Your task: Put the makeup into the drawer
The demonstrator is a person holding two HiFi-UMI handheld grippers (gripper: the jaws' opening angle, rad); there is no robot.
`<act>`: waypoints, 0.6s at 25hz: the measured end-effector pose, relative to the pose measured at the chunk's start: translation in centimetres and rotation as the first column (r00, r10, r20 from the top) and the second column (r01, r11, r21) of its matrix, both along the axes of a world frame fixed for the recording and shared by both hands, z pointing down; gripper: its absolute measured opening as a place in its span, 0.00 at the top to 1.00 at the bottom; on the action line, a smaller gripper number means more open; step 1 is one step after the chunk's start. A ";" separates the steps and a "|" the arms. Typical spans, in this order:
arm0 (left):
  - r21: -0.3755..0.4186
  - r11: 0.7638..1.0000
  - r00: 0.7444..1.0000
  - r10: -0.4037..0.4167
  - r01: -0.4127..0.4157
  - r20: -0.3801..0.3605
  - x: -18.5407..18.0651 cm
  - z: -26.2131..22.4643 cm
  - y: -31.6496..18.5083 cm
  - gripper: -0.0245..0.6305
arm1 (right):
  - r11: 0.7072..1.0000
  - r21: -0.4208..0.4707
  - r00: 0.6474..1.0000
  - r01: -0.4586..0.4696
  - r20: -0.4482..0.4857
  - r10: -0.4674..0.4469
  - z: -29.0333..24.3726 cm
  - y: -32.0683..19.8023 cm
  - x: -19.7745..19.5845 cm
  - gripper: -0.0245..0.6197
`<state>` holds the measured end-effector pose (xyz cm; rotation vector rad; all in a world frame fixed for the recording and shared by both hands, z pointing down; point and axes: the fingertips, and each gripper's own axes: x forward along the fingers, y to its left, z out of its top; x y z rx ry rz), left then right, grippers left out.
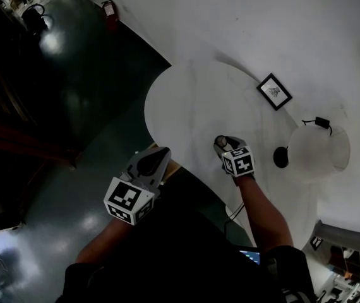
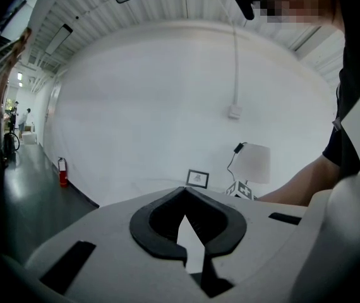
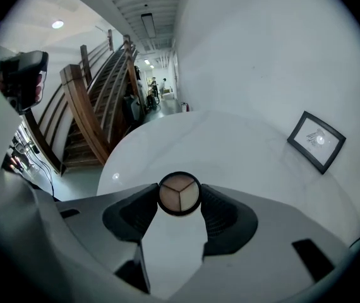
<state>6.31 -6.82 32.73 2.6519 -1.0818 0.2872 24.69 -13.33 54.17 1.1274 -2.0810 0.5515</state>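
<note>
A round makeup compact [image 3: 179, 193] with three tan shades sits pinched between the dark pads of my right gripper [image 3: 179, 202], a little above the white round table [image 3: 230, 150]. In the head view the right gripper [image 1: 222, 143] hangs over the table's near part, with the compact [image 1: 221, 141] at its tip. My left gripper [image 1: 151, 163] is held off the table's left near edge; in its own view [image 2: 184, 197] the jaw tips meet with nothing between them. No drawer shows clearly in any view.
A black-framed picture [image 1: 274, 91] stands at the table's far right against the white wall. A white-shaded lamp [image 1: 316, 150] with a dark base stands to the right. A red fire extinguisher [image 1: 110, 11] stands on the dark floor at the wall.
</note>
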 end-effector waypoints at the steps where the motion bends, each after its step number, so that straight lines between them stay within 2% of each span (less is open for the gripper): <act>1: -0.003 1.000 1.000 -0.001 0.001 0.004 0.1 0.1 0.3 0.95 | 1.000 0.006 1.000 0.005 0.008 -0.005 -0.4 0.2 -0.1 0.63; 15: 0.011 0.998 0.998 -0.058 0.058 0.018 -2.0 -0.3 2.2 0.95 | 0.994 0.082 0.995 0.065 0.069 -0.071 -5.3 2.5 -3.3 0.63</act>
